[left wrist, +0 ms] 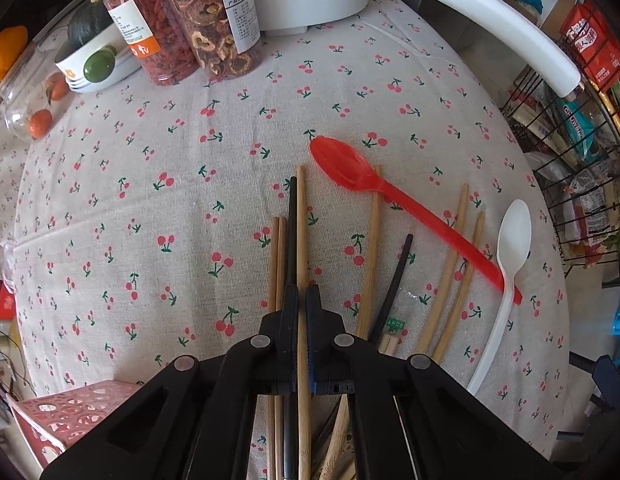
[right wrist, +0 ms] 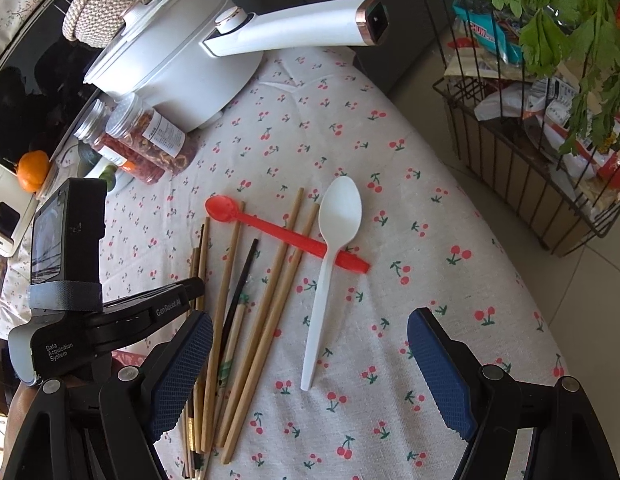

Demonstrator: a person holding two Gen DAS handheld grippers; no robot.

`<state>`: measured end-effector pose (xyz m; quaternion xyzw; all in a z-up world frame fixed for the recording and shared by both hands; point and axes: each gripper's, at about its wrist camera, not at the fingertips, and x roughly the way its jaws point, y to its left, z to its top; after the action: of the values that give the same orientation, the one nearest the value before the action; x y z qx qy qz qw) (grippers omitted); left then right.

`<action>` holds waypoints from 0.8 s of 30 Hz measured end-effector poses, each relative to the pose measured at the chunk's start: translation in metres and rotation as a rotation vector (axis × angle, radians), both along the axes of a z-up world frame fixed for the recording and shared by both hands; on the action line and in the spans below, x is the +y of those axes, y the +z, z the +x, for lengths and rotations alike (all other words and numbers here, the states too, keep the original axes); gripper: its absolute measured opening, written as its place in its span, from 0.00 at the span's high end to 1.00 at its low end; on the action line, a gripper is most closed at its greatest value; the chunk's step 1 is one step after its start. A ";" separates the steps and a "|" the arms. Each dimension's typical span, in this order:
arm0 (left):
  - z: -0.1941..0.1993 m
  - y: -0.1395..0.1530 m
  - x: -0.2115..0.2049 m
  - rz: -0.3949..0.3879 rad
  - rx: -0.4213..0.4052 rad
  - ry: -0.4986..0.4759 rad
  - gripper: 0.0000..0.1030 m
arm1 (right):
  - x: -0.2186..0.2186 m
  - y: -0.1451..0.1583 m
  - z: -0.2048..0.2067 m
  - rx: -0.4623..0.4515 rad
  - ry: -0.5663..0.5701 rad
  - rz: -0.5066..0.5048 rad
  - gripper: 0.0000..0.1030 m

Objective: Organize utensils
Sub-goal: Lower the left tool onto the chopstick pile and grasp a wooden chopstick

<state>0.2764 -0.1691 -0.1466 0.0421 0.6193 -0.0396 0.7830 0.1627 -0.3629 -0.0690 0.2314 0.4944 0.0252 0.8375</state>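
So the left gripper (left wrist: 301, 294) was pointed steeply down at the table, jaws pinched together on a bamboo chopstick (left wrist: 302, 216), with a black chopstick (left wrist: 292, 216) running right alongside it; couldn't tell if the black one was caught too. Right gripper (right wrist: 310, 364) hung wide open over the cherry-print tablecloth (right wrist: 410, 208), nothing between its pads. Remaining chopsticks (right wrist: 265, 312) lay loose in a fan on the cloth, near the right gripper's left pad. Red spoon (right wrist: 269, 226) lay across two of those sticks, and the white spoon (right wrist: 334, 240) lay bowl-up over the red spoon's handle. White pot (right wrist: 177, 68) and two jars (right wrist: 149, 140) stood at the far edge, well apart from the utensils.
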 end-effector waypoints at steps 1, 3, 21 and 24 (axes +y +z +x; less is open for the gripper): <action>0.000 0.000 0.001 -0.001 0.002 0.006 0.97 | 0.000 0.000 0.000 0.001 -0.002 0.000 0.18; 0.002 -0.001 0.001 0.000 0.006 0.011 0.97 | -0.001 -0.001 0.001 0.004 -0.004 0.001 0.18; 0.004 -0.013 -0.005 -0.017 0.090 0.017 0.92 | 0.003 0.001 0.000 0.012 -0.003 0.011 0.18; 0.002 -0.013 -0.006 -0.019 0.070 0.015 0.93 | 0.004 0.000 0.001 0.015 0.001 0.009 0.18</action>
<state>0.2784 -0.1749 -0.1592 0.0285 0.6464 -0.0412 0.7614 0.1636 -0.3590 -0.0687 0.2351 0.5006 0.0263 0.8327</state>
